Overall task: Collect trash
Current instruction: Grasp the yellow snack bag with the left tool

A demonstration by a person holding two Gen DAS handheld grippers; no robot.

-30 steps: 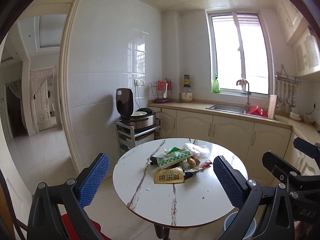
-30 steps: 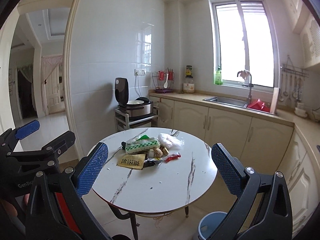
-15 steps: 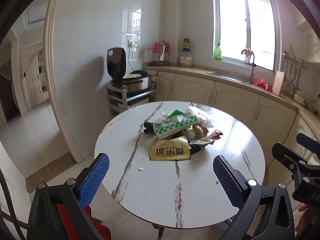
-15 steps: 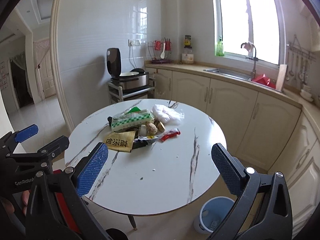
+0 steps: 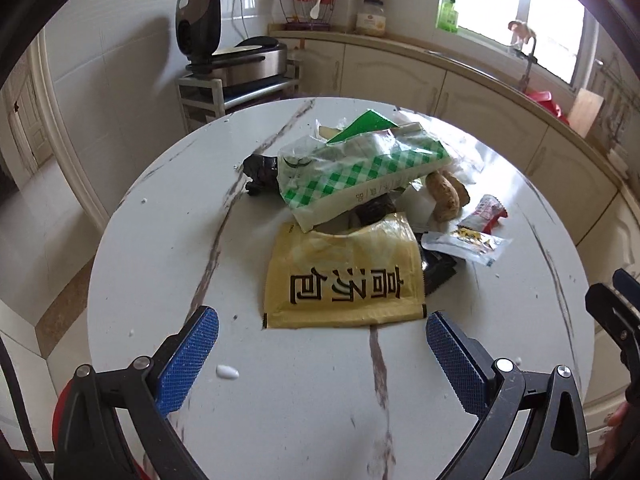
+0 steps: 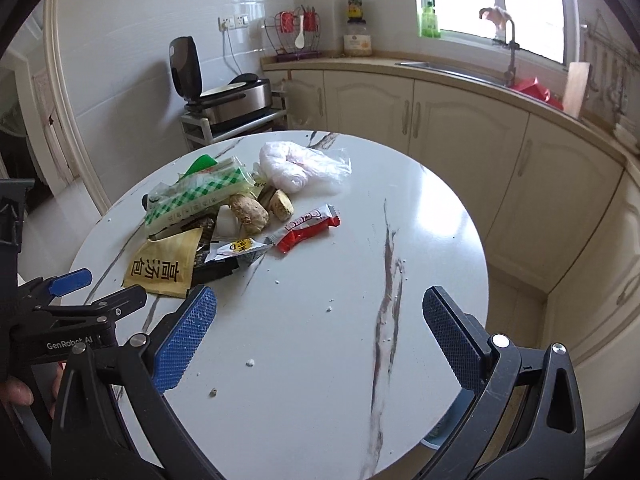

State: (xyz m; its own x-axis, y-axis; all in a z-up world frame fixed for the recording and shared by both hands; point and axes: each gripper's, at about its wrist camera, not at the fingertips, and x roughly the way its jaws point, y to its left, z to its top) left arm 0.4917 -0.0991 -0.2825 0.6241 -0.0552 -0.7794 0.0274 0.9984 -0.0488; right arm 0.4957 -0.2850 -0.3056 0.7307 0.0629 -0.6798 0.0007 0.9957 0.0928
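Note:
A pile of trash lies on a round white marble table (image 5: 160, 240) (image 6: 320, 360). In it are a yellow packet (image 5: 344, 280) (image 6: 164, 268), a green-checked wrapper (image 5: 360, 172) (image 6: 196, 196), a red wrapper (image 6: 308, 228) (image 5: 484, 212), a white plastic bag (image 6: 300, 164) and brown food scraps (image 6: 248, 210). My left gripper (image 5: 320, 356) is open just short of the yellow packet. My right gripper (image 6: 320, 336) is open over bare table, to the right of the pile. Both are empty.
A rice cooker (image 6: 228, 92) stands on a metal rack behind the table. Cream cabinets (image 6: 440, 120) with a sink run along the back and right. A blue bin's rim (image 6: 436, 436) shows under the table's near right edge. Crumbs dot the tabletop.
Both grippers have moved forward and down toward the table; the trash pile now looks much larger and closer. Both stay open.

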